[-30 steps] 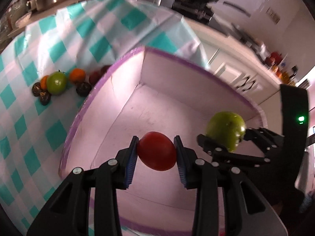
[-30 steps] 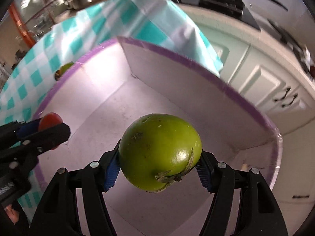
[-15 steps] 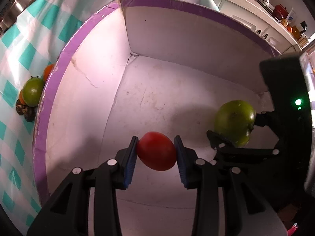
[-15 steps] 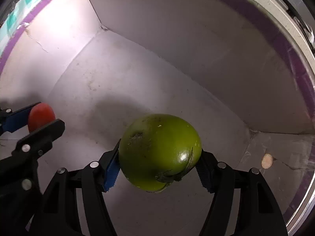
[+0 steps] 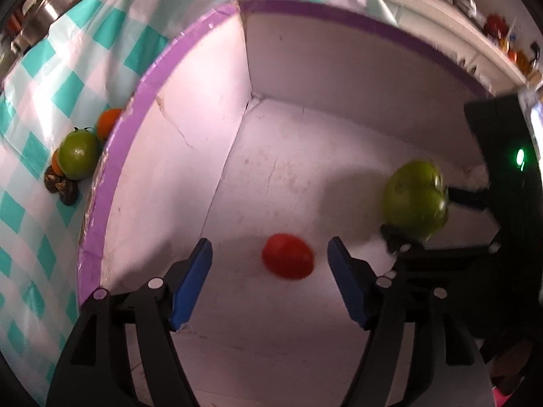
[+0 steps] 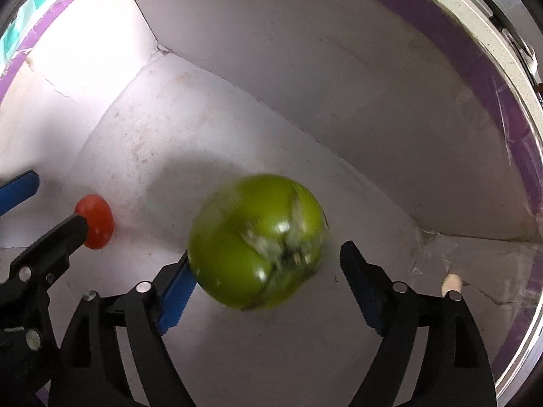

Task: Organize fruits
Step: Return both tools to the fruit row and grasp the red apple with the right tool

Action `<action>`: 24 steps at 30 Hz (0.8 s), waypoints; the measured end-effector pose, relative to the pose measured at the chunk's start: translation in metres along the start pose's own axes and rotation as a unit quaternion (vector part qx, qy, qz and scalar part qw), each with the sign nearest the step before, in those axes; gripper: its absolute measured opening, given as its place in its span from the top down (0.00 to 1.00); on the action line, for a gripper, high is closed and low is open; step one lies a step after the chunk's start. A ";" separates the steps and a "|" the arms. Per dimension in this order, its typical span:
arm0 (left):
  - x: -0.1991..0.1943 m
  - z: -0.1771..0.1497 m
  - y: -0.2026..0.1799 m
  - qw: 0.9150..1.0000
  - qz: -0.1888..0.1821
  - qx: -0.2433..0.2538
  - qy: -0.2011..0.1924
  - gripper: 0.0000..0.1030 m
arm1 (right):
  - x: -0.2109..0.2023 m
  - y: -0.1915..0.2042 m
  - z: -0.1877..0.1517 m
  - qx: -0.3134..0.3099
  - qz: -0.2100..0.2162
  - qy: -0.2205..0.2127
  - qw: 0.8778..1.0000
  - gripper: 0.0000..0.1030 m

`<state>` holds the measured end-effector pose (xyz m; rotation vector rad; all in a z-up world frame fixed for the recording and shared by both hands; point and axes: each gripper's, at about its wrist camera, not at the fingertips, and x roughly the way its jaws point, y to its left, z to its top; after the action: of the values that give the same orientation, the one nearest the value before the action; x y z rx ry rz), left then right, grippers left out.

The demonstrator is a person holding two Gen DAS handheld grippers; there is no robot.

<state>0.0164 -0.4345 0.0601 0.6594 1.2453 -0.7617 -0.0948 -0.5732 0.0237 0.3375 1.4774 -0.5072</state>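
Both grippers reach into a white box with a purple rim (image 5: 135,101). My left gripper (image 5: 269,281) is open; a small red tomato (image 5: 287,260) lies free between its blue pads on the box floor. My right gripper (image 6: 264,291) is open; a large green tomato (image 6: 258,247), blurred by motion, is loose between its pads, touching the left one. The green tomato also shows in the left wrist view (image 5: 415,203), and the red tomato in the right wrist view (image 6: 96,220).
Outside the box on the teal checked tablecloth (image 5: 40,68) lie a green tomato (image 5: 78,154), an orange fruit (image 5: 108,125) and dark fruits (image 5: 61,186). A metal pot (image 5: 57,3) stands at the far left. Kitchen cabinets lie beyond the box.
Both grippers opened inside the box. The red tomato dropped from the left gripper to the floor. The green tomato came free of the right gripper and is rolling or falling.
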 end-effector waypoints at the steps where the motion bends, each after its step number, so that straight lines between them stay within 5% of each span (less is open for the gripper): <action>1: 0.000 -0.001 0.001 1.000 0.010 0.008 0.009 0.32 | 0.000 -0.001 0.000 0.001 0.000 0.007 1.000 0.18; 10: -0.021 -0.053 0.053 0.995 0.087 0.040 0.015 0.35 | -0.011 0.044 -0.041 -0.027 0.062 0.059 0.996 0.18; 12: -0.014 -0.075 0.069 0.991 0.121 0.057 0.026 0.35 | -0.019 0.065 -0.049 -0.030 0.127 0.066 0.989 0.18; 15: -0.010 -0.114 0.107 0.976 0.192 0.093 0.041 0.36 | -0.032 0.106 -0.062 -0.048 0.170 0.083 0.981 0.16; 20: -0.019 -0.156 0.203 0.968 0.225 0.089 0.065 0.36 | -0.069 0.182 -0.084 -0.146 0.246 0.060 0.956 0.18; 24: -0.009 -0.188 0.284 0.958 0.248 0.115 0.084 0.35 | -0.093 0.244 -0.113 -0.272 0.257 0.045 0.926 0.18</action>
<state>0.1355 -0.1159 0.0394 1.1947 1.0841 -0.4365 -0.0667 -0.2970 0.0856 0.2907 1.4783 0.3438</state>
